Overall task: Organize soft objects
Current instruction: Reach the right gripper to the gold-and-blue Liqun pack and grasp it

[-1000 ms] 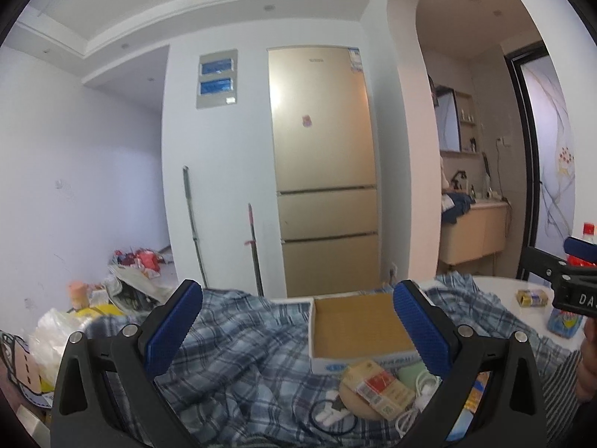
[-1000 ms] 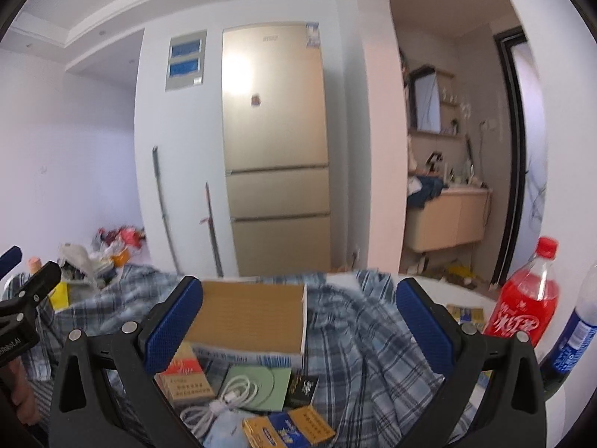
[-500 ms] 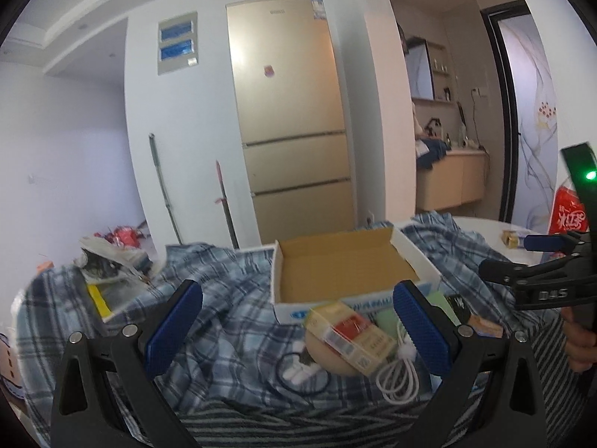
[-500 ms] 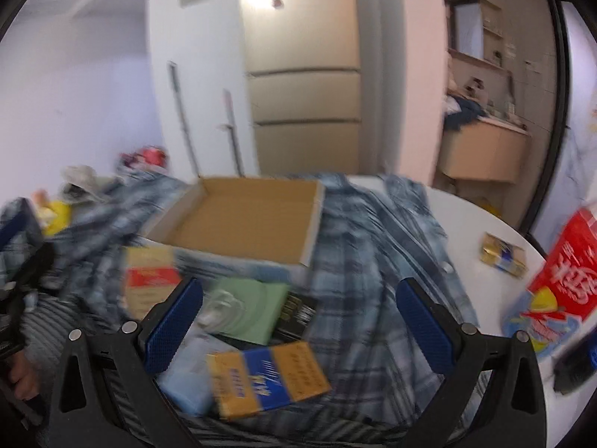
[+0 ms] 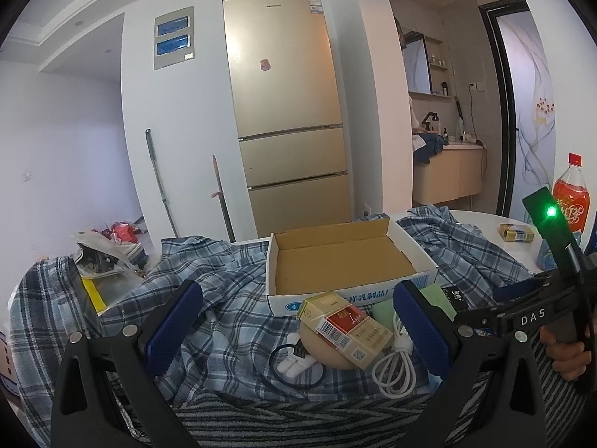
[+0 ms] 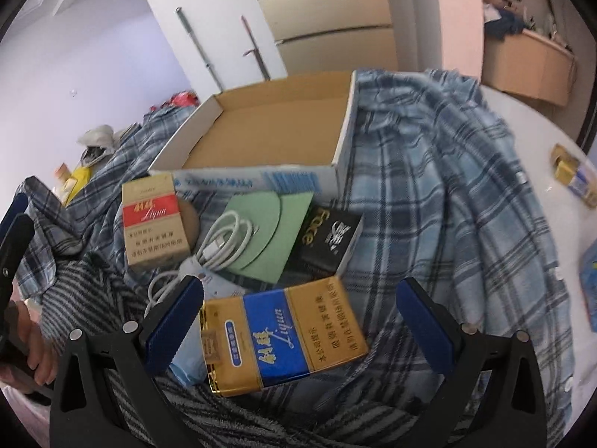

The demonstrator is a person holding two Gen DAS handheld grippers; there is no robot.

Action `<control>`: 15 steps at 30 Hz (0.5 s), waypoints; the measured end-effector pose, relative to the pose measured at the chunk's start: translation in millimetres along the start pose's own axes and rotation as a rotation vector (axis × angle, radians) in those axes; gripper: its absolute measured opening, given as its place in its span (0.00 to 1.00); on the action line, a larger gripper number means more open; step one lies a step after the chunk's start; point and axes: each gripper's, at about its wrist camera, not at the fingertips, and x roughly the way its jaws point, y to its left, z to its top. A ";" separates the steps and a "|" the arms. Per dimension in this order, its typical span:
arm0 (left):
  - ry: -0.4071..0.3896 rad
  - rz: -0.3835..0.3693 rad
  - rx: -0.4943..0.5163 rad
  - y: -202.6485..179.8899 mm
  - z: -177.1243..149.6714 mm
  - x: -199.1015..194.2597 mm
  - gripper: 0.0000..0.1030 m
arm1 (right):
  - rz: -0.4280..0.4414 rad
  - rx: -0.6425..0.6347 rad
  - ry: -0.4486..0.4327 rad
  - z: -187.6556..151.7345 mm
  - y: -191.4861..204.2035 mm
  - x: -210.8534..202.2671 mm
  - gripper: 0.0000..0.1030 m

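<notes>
Blue plaid shirt [image 6: 440, 194] spread over the table, cardboard box [image 6: 268, 130] on it at 12 o'clock. Our right gripper [image 6: 300, 321] is released, jaws wide over the blue-gold cigarette pack [image 6: 280, 336]. Left gripper [image 5: 294, 328] likewise spread, empty, above the red-label pack [image 5: 345, 326].

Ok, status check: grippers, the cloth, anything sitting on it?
Left gripper open, empty. Right gripper open, over blue-and-gold carton. Plaid shirt spread, not gripped. In the way: cardboard box, cartons, white cable lying on it.
</notes>
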 end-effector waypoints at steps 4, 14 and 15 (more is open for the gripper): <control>0.019 -0.003 -0.003 1.1 -1.1 4.5 1.00 | -0.002 -0.016 0.028 -2.5 2.4 5.6 1.00; 0.022 0.002 -0.001 1.8 -1.7 6.3 1.00 | 0.074 -0.056 0.113 -4.1 5.7 17.4 1.00; 0.020 0.011 -0.003 3.3 -1.2 6.5 1.00 | 0.095 -0.065 0.138 -5.4 6.9 20.8 1.00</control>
